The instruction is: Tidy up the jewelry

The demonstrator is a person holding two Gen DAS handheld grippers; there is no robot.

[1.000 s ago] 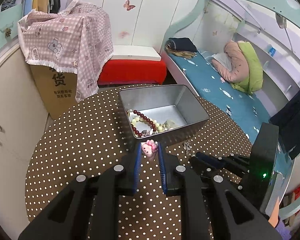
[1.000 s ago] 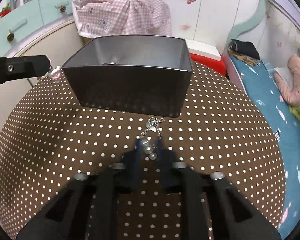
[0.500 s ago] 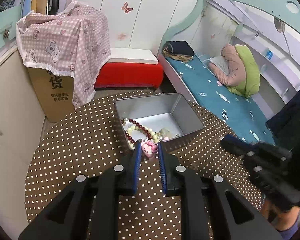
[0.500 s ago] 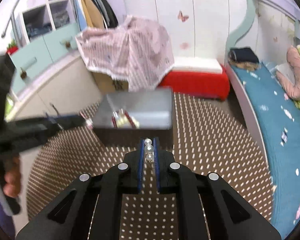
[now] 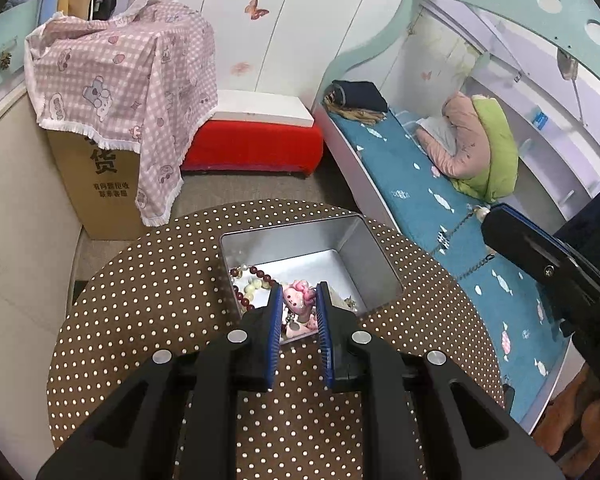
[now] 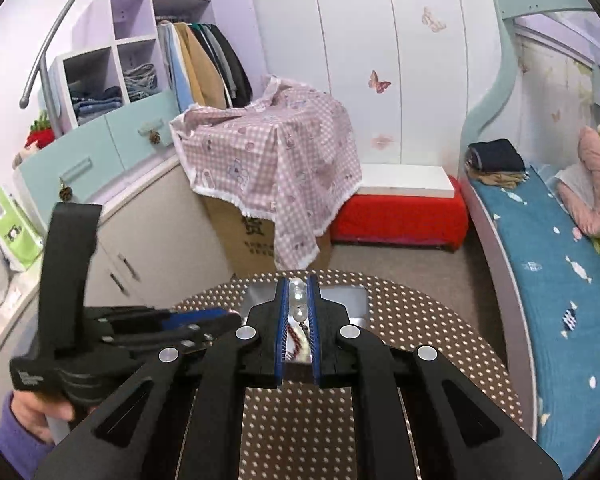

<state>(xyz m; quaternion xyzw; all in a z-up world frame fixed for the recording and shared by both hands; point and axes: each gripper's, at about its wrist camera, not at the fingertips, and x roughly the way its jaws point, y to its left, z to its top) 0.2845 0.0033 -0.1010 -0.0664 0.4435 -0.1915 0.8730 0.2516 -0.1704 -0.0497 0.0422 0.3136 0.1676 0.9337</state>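
Observation:
My left gripper (image 5: 298, 300) is shut on a pink cat charm (image 5: 297, 298) and holds it over the near part of the metal tin (image 5: 374, 256). The tin stands on the round dotted table (image 5: 152, 292) and holds a dark red bead bracelet (image 5: 256, 272) and pale beads. My right gripper (image 6: 298, 300) is shut on a pearl chain (image 6: 298, 300), raised above the tin (image 6: 356, 296). In the left wrist view the right gripper (image 5: 496, 224) is at the right with the chain (image 5: 456, 226) dangling from it.
A cardboard box under a pink checked cloth (image 5: 124, 64) and a red bench (image 5: 252, 148) stand beyond the table. A bed (image 5: 428, 192) runs along the right. Cabinets (image 6: 148, 248) are on the left. The left gripper (image 6: 204, 318) shows beside the tin in the right wrist view.
Both grippers have risen. The left gripper carried the pink charm forward over the tin. The right gripper lifted the pearl chain off the table to above the tin.

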